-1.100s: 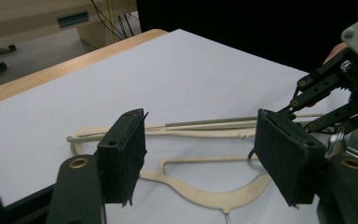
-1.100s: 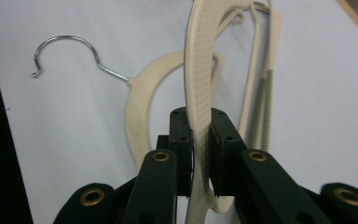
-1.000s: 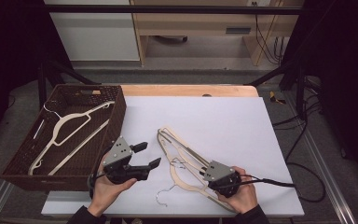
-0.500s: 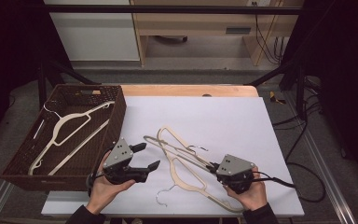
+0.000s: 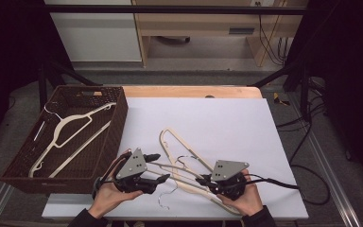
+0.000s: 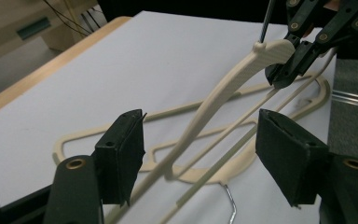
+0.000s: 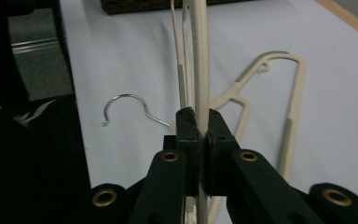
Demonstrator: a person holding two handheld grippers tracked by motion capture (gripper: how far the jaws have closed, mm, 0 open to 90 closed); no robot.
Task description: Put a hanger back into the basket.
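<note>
Cream plastic hanger [image 7: 199, 56], ribbed arm, pinched in right claw [image 7: 198, 122].

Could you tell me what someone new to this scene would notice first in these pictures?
Probably the cream hanger lifted off the white table, clamped at one end by the right gripper, its arm passing between the open jaws of the left gripper. Next, the brown basket at the left, holding another hanger.

One cream hanger [image 5: 182, 171] tilts up off the white table; a second cream hanger [image 5: 179, 142] lies flat beneath it.
</note>
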